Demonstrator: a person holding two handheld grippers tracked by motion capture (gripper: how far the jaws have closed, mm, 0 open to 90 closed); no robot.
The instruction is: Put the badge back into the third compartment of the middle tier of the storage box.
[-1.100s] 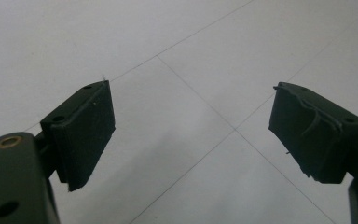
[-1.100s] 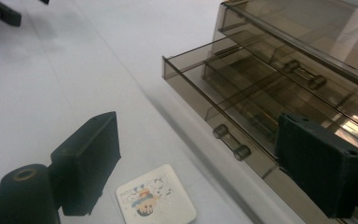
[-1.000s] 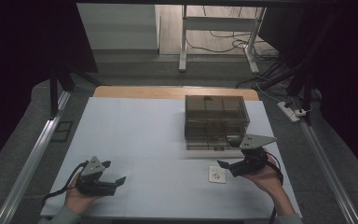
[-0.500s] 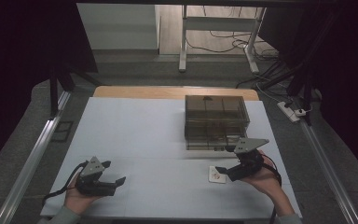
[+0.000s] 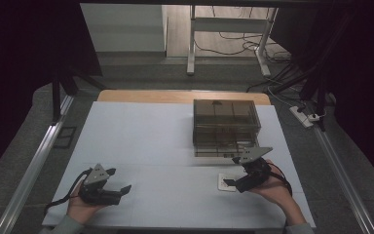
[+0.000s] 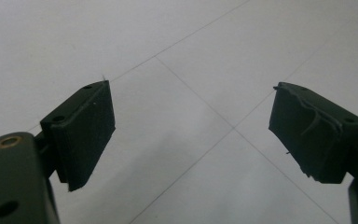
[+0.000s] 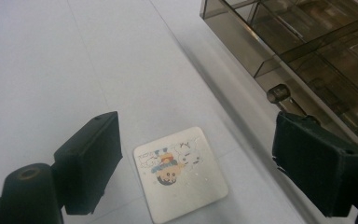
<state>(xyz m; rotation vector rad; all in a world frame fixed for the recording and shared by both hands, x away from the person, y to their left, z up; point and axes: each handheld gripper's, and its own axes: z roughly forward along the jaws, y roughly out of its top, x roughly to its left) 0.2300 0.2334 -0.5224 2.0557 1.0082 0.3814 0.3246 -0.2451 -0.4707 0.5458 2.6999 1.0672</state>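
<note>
- A small white tile (image 7: 181, 173) with a cartoon print is seen lying flat on the tabletop (image 5: 165, 141), just in front of the smoked clear drawer box (image 5: 226, 127) and apart from it.
- The right gripper (image 7: 193, 170) is held low over the tile, its jaws spread wide with the tile between them and below; the pads are not on it, so nothing is grasped. The jaws have just been closing a little, with the tile not yet pinched.
- The left gripper (image 6: 191, 130) is parked near the front left of the tabletop, its jaws released and wide, with bare tabletop between them.
- The tile is judged thin, stiff and light, with rounded corners and a smooth, likely slippery face. Little force should be needed, but a hard squeeze could make it skate or flip.
- Because it lies flush on the tabletop, the only hold is across two opposite edges. The pads would have to be brought right down to the surface and closed squarely on the side walls, near the middle of each edge rather than at a rounded corner.
- One jaw sits close to the drawer box and its small knob (image 7: 278, 93), so a knock there is a risk to be watched.
- If the edges prove too low to catch, a corner may first have to be tipped up.
</note>
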